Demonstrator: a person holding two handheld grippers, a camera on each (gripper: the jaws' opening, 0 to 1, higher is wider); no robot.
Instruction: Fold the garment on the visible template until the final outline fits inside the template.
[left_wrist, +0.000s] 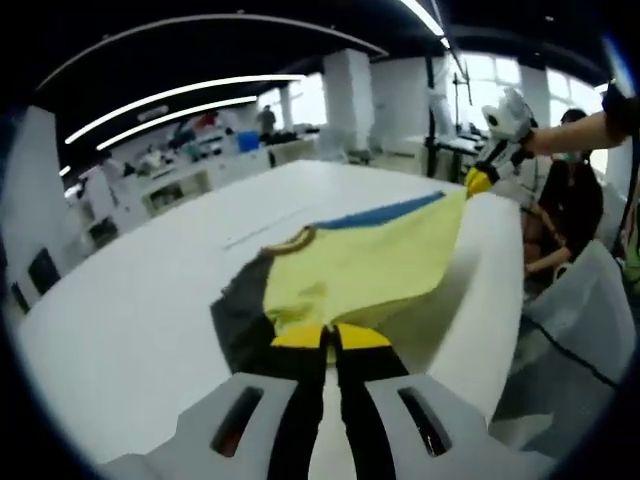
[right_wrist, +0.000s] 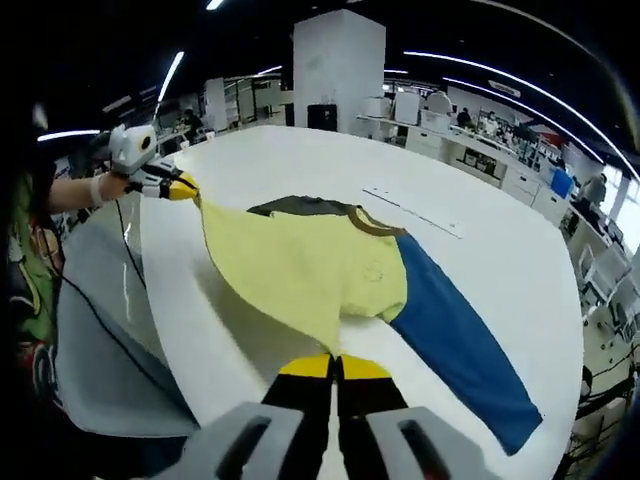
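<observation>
Left gripper (left_wrist: 328, 338): jaws pressed together, yellow tips pinching the near edge of the garment (left_wrist: 360, 265). No gap between the tips; the yellow cloth comes straight out from between them.

Right gripper (right_wrist: 335, 368): same state, jaws closed tight, with the yellow cloth's edge caught at the tips. In the left gripper view the right gripper also shows at the far end of the cloth, its yellow tips at the garment's corner, held by a person's hand (left_wrist: 540, 140).

In the right gripper view the left gripper shows at the far left, yellow tips on the cloth's corner there.

Garment: a shirt with a yellow body, a blue sleeve (right_wrist: 460, 345), a dark grey part (right_wrist: 300, 207) and a brown collar band (right_wrist: 375, 222). It is stretched between the two grippers over the white table (right_wrist: 300, 150), near the table's edge. The yellow panel looks lifted and taut along the held edge; the blue sleeve lies flat on the table, pointing away from the body. Dark grey part sits on the table beyond the yellow.

A thin line is marked on the table (right_wrist: 415, 212), just beyond the collar, apart from the cloth.

Second person seated at the table's side (left_wrist: 565, 200).
</observation>
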